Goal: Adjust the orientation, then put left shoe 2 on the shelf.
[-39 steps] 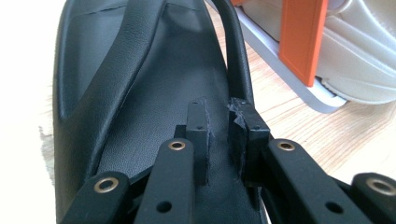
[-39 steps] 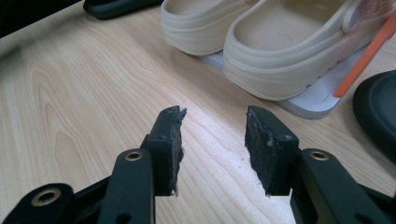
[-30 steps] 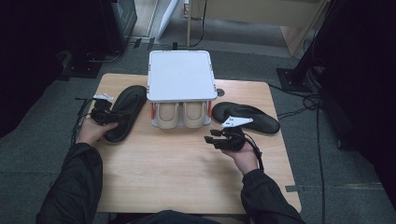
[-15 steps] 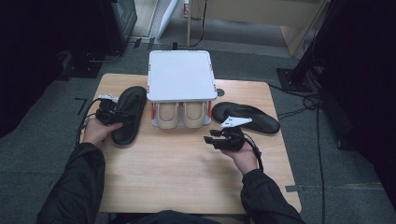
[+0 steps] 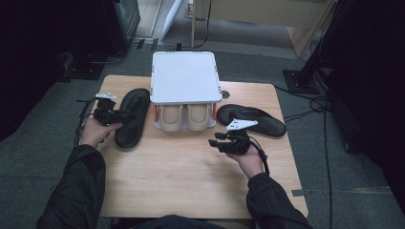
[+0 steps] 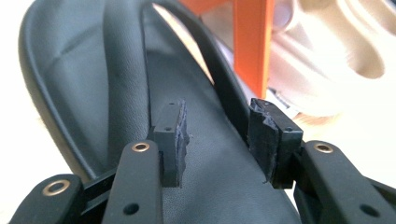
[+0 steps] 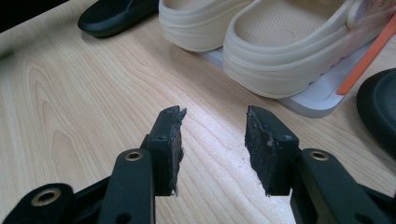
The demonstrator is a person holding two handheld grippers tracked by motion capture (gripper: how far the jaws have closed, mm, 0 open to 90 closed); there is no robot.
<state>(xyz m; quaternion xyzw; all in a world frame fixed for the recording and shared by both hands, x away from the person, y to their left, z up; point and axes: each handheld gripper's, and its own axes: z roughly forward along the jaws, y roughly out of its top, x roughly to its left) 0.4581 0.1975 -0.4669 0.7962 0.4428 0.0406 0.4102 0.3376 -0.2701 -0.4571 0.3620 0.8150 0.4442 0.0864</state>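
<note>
Shoes — two black insoles (image 5: 132,116), two beige clogs (image 5: 185,117); both tools — left (image 5: 116,114), right (image 5: 215,139) — spread.

Our left gripper (image 6: 218,137) hangs low over a black slipper (image 6: 116,93), its jaws having just been opening; they stand apart, the slipper's dark footbed below the gap, and neither pad presses on it. We see the slipper's raised rim curving away toward the top. Beyond it stands an orange upright post (image 6: 252,42), and past that a cream clog (image 6: 336,56), blurred, at upper right.
</note>
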